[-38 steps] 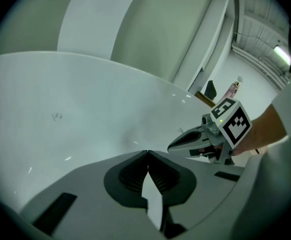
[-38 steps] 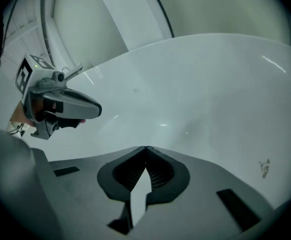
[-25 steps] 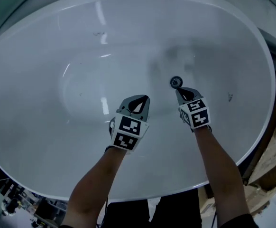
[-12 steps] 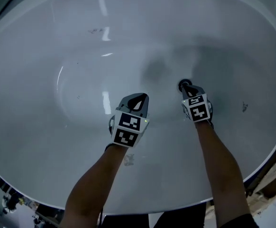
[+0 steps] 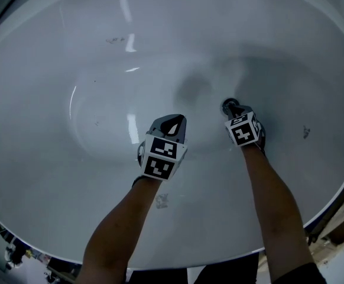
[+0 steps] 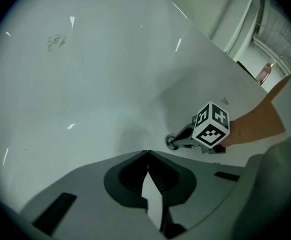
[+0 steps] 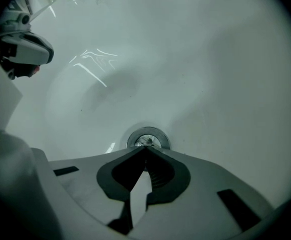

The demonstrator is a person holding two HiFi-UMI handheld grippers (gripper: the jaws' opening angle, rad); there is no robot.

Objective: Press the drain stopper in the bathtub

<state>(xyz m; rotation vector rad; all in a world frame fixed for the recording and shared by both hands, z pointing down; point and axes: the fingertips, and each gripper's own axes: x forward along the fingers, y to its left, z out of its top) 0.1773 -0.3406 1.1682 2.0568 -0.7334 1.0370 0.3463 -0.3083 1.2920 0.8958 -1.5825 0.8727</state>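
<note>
You lean over a big white bathtub (image 5: pixel 54 58) and look down into it. The drain stopper (image 5: pixel 226 105) is a small round shiny metal thing at the bottom of the tub, a bit to your right.

Your right gripper (image 5: pixel 231 107) reaches down to it. Its two jaws are pressed together at the tips, with nothing between them. In the right gripper view, the closed tips (image 7: pixel 145 149) sit right at the near edge of the drain stopper (image 7: pixel 148 137). They look like they touch it, but you cannot be sure from here. The marker cube (image 5: pixel 243 129) sits on top of this gripper, just above your wrist.

Your left gripper (image 5: pixel 178 120) is near the right one, off to the left of the stopper. It hangs over the bare white floor of the tub. In the left gripper view, its jaws (image 6: pixel 146 152) meet at the tips too, and they hold nothing. That view also shows the right gripper (image 6: pixel 184 138) from the side, with its tip down at the drain stopper (image 6: pixel 171 142).

Both your bare arms (image 5: pixel 272 200) reach in from the near rim. A soft grey shadow (image 5: pixel 192 87) lies on the tub floor past the grippers. A few small dark marks (image 5: pixel 116 39) show on the far wall of the tub.
</note>
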